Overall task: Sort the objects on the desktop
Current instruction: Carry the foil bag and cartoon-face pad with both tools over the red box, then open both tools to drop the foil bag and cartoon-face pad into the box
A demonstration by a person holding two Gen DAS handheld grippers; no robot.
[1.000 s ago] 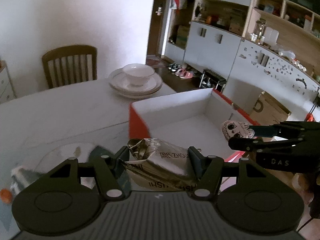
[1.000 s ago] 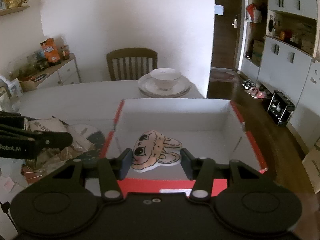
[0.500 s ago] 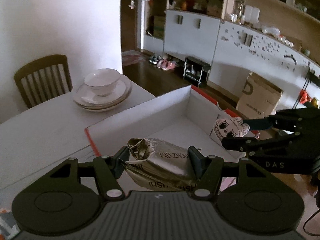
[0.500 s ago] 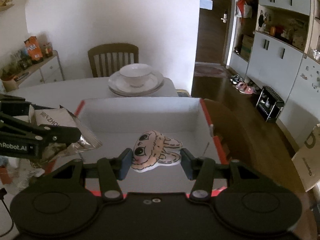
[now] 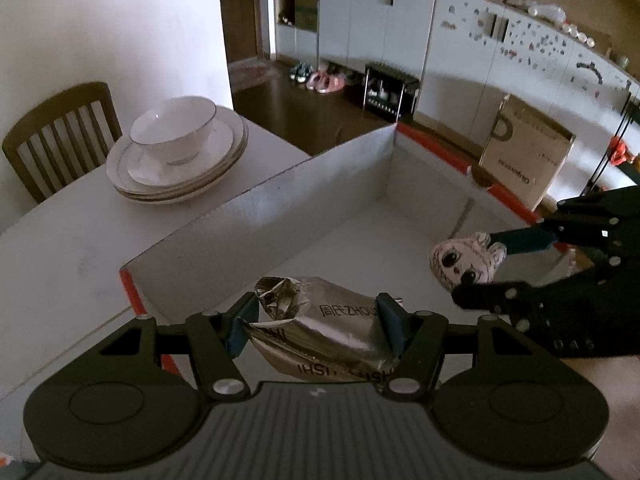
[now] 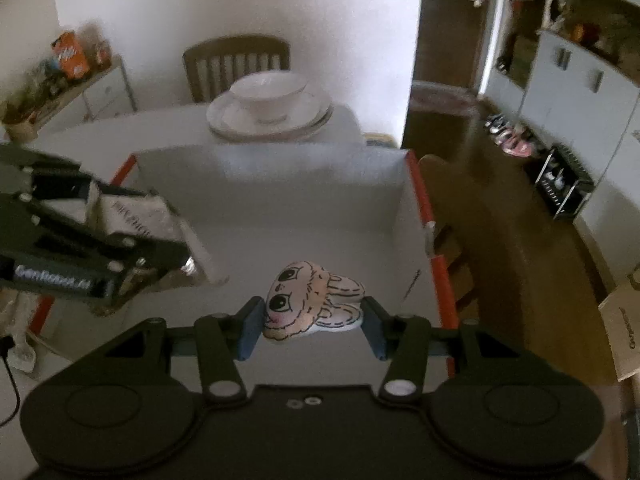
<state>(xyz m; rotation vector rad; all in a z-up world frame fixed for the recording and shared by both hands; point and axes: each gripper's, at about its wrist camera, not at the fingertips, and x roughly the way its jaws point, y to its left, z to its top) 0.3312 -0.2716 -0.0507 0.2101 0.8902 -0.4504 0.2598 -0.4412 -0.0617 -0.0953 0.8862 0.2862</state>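
Left wrist view has the left gripper point(image 5: 316, 322) pinching a silver foil packet point(image 5: 320, 320) at lower centre, the right gripper point(image 5: 516, 266) clamping a cartoon plush point(image 5: 466, 262) at right, both over the box point(image 5: 280, 196), so I'd lower before releasing.

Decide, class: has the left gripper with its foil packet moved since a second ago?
Yes. The left gripper carried the foil packet from the table side across the box's red rim, over the box interior.

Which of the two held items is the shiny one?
The silver foil packet, clamped in the left gripper. The right gripper holds a matte cartoon bunny toy instead.
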